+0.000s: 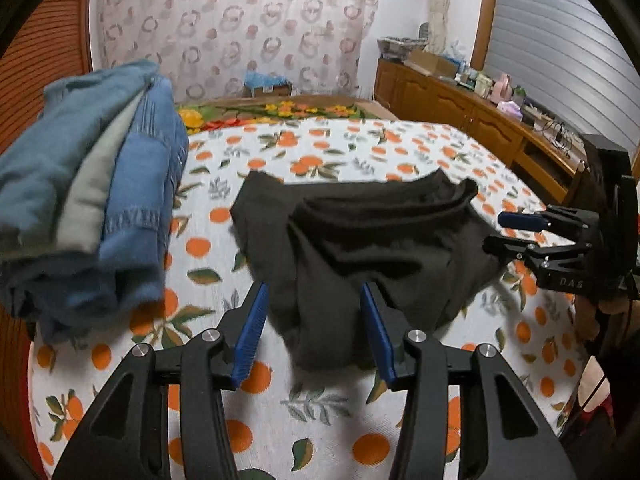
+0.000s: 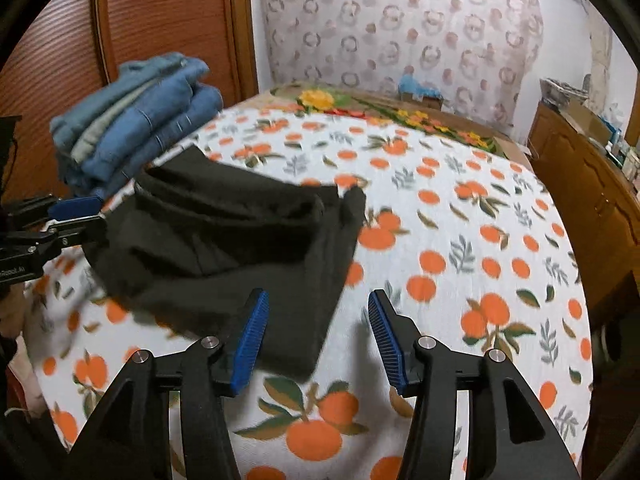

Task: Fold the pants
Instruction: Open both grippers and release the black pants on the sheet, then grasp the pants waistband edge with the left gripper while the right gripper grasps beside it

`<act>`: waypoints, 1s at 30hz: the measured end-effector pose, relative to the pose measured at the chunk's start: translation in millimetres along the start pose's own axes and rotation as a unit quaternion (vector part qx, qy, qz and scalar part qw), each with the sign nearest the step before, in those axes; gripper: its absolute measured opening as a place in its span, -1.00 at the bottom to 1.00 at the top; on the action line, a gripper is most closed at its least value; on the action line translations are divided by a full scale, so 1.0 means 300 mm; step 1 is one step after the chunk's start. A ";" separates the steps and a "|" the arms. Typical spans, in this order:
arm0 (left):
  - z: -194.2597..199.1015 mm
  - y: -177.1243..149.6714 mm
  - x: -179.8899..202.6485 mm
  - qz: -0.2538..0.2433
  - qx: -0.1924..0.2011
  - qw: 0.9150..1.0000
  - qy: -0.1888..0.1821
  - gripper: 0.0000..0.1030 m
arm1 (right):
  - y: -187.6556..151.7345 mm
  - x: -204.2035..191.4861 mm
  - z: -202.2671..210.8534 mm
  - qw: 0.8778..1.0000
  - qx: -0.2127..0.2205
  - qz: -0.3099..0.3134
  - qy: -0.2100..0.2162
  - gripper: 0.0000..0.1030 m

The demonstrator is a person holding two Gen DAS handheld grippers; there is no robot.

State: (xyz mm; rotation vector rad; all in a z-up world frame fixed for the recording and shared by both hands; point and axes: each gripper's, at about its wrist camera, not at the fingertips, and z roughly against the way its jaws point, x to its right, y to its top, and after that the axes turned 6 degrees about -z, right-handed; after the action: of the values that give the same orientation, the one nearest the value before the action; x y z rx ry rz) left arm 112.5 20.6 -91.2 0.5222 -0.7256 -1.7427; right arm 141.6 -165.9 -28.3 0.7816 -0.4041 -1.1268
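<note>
Left wrist: left gripper point(image 1: 312, 332) spread wide, empty, over near end of black pants point(image 1: 360, 248), bunched and partly folded on orange-print bedspread point(image 1: 304, 420); folded jeans stack point(image 1: 88, 208) alongside.

Right wrist: right gripper point(image 2: 318, 338) also spread, empty, at pants' corner. Judged mid-fold; next: grip an edge and square it

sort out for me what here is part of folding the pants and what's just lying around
Part of the job:
black pants
left gripper
right gripper

Lying about:
stack of folded jeans
orange-print bedspread
wooden sideboard
</note>
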 end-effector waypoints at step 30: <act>-0.017 -0.076 0.024 -0.007 -0.015 1.000 -0.026 -0.59 | -0.015 -0.012 -0.019 0.999 -0.019 0.005 0.028 -0.13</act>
State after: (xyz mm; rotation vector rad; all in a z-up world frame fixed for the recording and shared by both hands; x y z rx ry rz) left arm 98.2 17.0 -110.6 0.4629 -0.7324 -1.7835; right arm 141.0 -161.7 -35.1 0.7752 -0.3377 -1.0982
